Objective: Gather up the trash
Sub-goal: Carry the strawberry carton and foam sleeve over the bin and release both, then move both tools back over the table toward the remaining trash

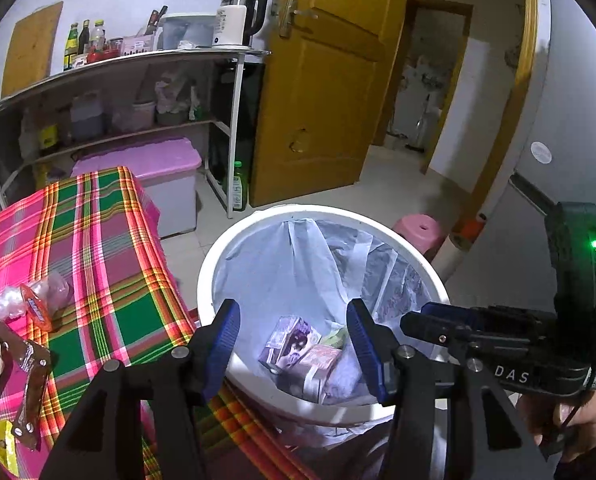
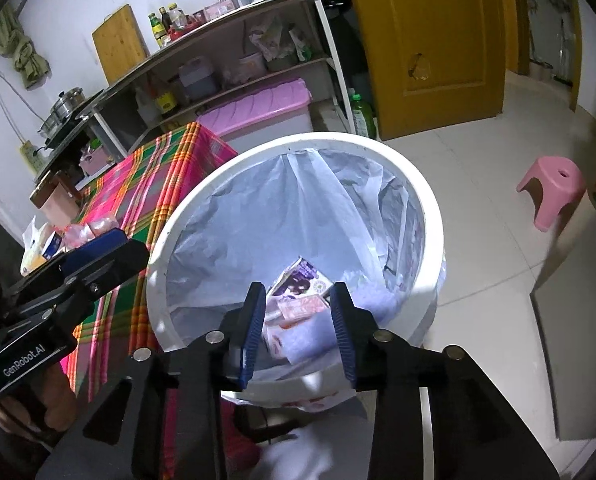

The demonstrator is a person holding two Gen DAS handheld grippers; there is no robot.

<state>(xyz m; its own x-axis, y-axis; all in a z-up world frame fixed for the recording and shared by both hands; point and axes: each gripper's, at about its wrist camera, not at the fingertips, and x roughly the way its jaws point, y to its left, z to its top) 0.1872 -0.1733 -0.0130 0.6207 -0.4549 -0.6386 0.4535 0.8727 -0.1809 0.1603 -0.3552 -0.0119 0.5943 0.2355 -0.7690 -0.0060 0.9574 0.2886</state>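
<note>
1. Both claws empty, jaws apart, over the bin [image 1: 218,264]: left claw [image 1: 294,344], right claw [image 2: 298,332].
2. Cartons [image 1: 294,344] are in the liner; wrappers [image 1: 26,344] remain on the counter [image 1: 110,248] at 9 o'clock.
3. Risk as I see it: swinging left, a claw clips the rim or snags the liner, tipping the bin.
4. Thin wrappers may slip from the pads.

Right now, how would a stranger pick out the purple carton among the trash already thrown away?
Find the white bin beside the plaid-covered table. Inside its plastic liner, near the bottom, lies the purple carton. It alone is dark purple with a printed picture; the packet beside it is pale pink.
</note>
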